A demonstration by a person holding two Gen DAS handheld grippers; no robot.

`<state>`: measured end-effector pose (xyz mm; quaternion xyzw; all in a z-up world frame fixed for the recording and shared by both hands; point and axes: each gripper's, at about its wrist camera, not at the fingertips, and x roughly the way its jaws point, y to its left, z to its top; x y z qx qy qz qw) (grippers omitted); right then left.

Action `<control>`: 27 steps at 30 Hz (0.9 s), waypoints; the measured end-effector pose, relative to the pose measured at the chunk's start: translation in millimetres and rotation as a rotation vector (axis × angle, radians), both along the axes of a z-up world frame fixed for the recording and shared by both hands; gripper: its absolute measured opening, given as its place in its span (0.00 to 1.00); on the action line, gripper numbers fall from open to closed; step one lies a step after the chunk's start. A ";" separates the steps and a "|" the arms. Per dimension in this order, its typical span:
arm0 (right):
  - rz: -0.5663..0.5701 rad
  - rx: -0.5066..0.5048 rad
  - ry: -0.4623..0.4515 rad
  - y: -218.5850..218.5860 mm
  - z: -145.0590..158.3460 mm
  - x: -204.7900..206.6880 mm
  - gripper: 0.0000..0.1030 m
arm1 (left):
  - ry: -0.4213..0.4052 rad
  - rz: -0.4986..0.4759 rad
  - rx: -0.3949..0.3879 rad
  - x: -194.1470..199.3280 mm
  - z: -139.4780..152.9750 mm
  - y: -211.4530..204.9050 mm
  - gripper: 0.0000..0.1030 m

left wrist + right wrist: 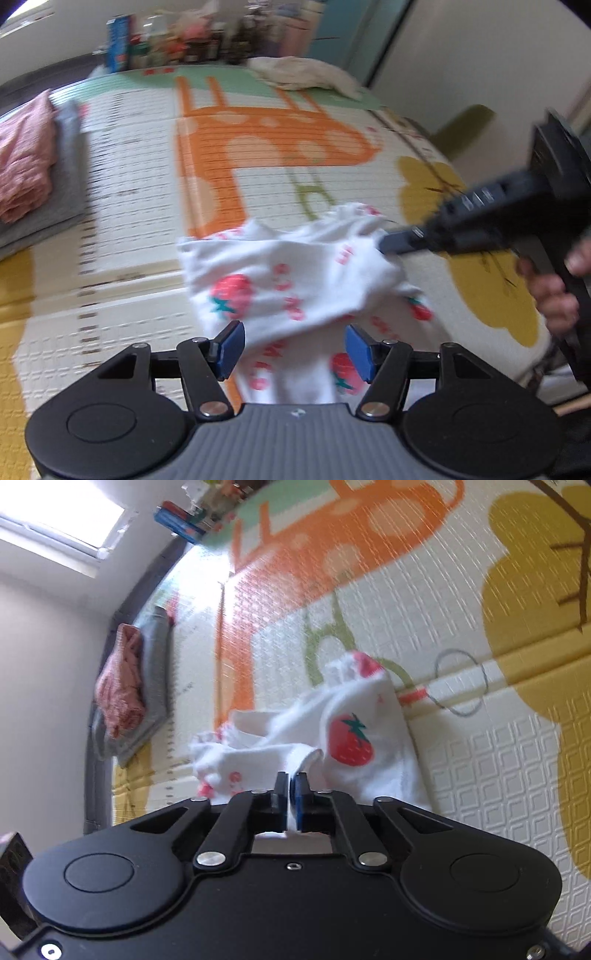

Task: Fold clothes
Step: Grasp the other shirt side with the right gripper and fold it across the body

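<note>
My left tool (291, 349) hides the garment's (295, 273) lower end; clutter (177, 40) behind the mat (147, 166) blurs beyond telling.

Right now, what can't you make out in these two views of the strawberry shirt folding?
- Left wrist view: motion blur smears the lettering on the strawberry shirt; its lower part is hidden behind the left hand-held gripper.
- Right wrist view: the fabric pinched in the right hand-held gripper is hidden by its pads.
- Far-shelf clutter: too blurred.

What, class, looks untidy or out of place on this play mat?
The white strawberry-print garment is bunched and crumpled, pinched at one edge by the right tool, while the left tool stands open. A cream cloth lies in a heap at the mat's far edge, unlike the neat pink and grey stack.
</note>
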<state>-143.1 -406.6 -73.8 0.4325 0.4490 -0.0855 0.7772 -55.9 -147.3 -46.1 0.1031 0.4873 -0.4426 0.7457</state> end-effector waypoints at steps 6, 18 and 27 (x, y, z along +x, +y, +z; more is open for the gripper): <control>0.035 -0.048 -0.065 4.1 32.8 7.9 0.00 | 0.042 -0.061 -0.031 -14.4 -6.0 -14.4 0.62; 0.034 -0.118 -0.069 2.9 65.3 5.4 0.00 | 0.086 0.023 -0.051 -8.4 -34.1 -37.5 0.62; -0.009 -0.139 -0.012 -9.9 58.4 -2.8 0.00 | 0.108 0.150 -0.017 12.4 -46.4 -26.1 0.62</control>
